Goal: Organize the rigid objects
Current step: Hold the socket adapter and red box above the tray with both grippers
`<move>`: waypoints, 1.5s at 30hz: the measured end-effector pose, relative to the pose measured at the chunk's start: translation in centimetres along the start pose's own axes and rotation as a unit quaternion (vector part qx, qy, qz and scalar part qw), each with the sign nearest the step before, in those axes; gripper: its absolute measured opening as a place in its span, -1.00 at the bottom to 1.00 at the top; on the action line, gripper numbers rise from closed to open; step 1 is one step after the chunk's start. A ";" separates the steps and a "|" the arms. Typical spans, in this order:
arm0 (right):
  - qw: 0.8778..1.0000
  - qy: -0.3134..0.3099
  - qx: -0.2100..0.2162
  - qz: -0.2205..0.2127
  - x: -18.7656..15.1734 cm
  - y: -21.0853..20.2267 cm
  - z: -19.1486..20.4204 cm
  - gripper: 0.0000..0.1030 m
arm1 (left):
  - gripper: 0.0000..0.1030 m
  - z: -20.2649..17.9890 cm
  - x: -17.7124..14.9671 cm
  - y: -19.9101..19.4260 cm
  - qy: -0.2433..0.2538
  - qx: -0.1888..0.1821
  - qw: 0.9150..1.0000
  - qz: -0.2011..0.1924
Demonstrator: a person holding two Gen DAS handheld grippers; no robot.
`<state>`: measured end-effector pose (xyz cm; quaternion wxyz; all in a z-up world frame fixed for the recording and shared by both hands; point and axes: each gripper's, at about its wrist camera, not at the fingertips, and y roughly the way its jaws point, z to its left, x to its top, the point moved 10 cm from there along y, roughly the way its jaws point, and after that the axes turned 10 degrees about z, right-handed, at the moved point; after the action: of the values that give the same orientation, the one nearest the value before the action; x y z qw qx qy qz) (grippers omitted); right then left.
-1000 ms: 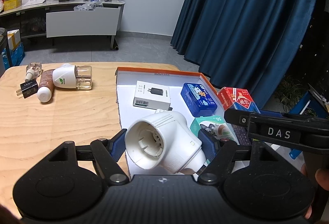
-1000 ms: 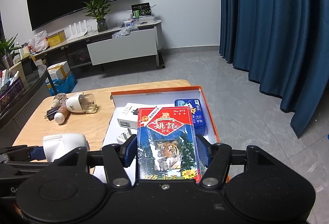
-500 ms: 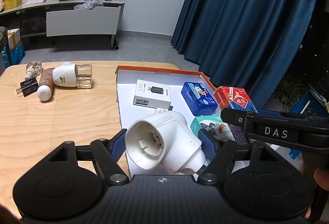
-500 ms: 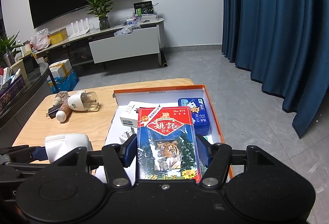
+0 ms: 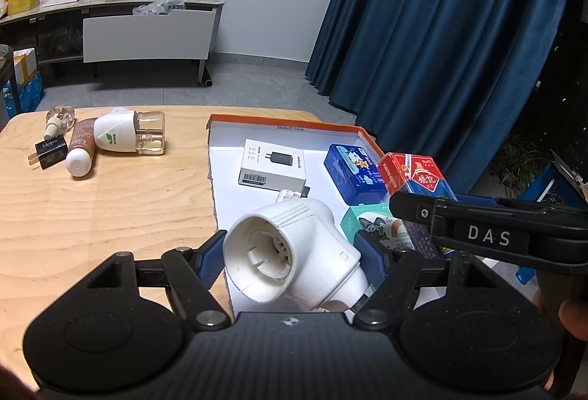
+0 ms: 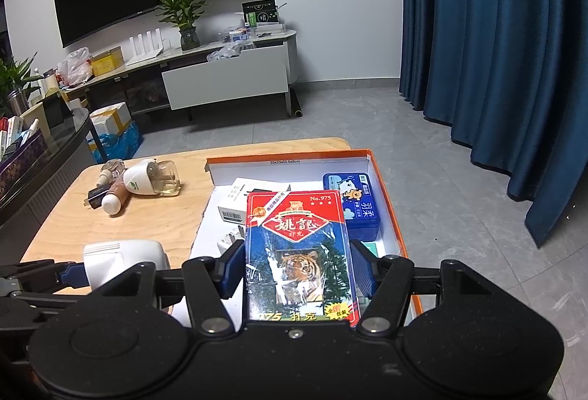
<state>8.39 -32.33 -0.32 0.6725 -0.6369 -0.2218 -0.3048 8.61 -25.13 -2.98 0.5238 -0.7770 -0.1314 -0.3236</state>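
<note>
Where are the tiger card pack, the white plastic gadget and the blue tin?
tiger card pack (image 6: 297,253), right wrist view, on its printed front.
white plastic gadget (image 5: 294,249), left wrist view, on its round body.
blue tin (image 6: 351,205), right wrist view, on its lid.

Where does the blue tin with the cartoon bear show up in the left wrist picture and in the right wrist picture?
Left wrist: blue tin right of centre, inside the orange-rimmed box, beside the white charger box.
Right wrist: blue tin right of centre, by the box's right wall.
Shared landmark: the white charger box.
</note>
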 end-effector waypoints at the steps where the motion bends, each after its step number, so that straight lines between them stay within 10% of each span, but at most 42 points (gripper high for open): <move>1: 1.000 0.000 0.000 0.000 0.0 0.0 0.0 0.40 | 0.45 0.0 0.0 0.0 0.000 0.000 1.000 0.000; 45: 1.000 -0.001 0.001 0.004 -0.3 0.6 0.0 0.40 | 0.45 -0.1 -0.3 0.5 0.006 -0.002 1.000 0.010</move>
<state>8.58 -32.28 -1.00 0.6745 -0.6374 -0.2204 -0.3005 8.59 -25.33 -3.54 0.5266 -0.7773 -0.1196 -0.3230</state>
